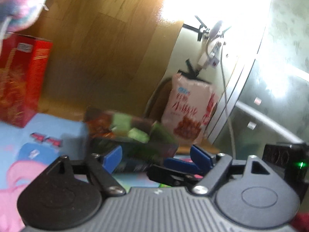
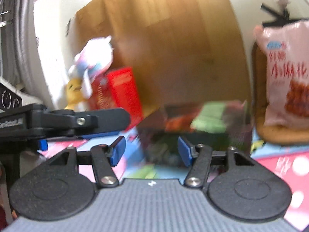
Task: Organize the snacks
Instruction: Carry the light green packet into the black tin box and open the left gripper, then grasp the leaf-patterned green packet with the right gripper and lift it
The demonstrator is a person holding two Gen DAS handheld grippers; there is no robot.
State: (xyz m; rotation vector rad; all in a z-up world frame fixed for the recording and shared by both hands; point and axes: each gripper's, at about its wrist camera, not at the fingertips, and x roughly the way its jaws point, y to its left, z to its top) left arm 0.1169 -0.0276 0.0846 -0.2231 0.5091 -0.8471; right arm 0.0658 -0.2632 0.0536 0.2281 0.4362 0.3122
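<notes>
Everything ahead of my claws is smeared by motion. Just beyond the right gripper point(image 2: 151, 150), the dark snack packet point(image 2: 202, 123) with green patches is too blurred for me to read, and I cannot tell whether the blue pads touch it. Right of that claw, the pink snack bag point(image 2: 285, 73) is cut off by the frame edge. Far left of my left gripper point(image 1: 156, 154), the red box point(image 1: 21, 77) runs out of frame, as does the plush toy point(image 1: 21, 5) above it.

Motion blur, blown-out glare, fisheye warping
</notes>
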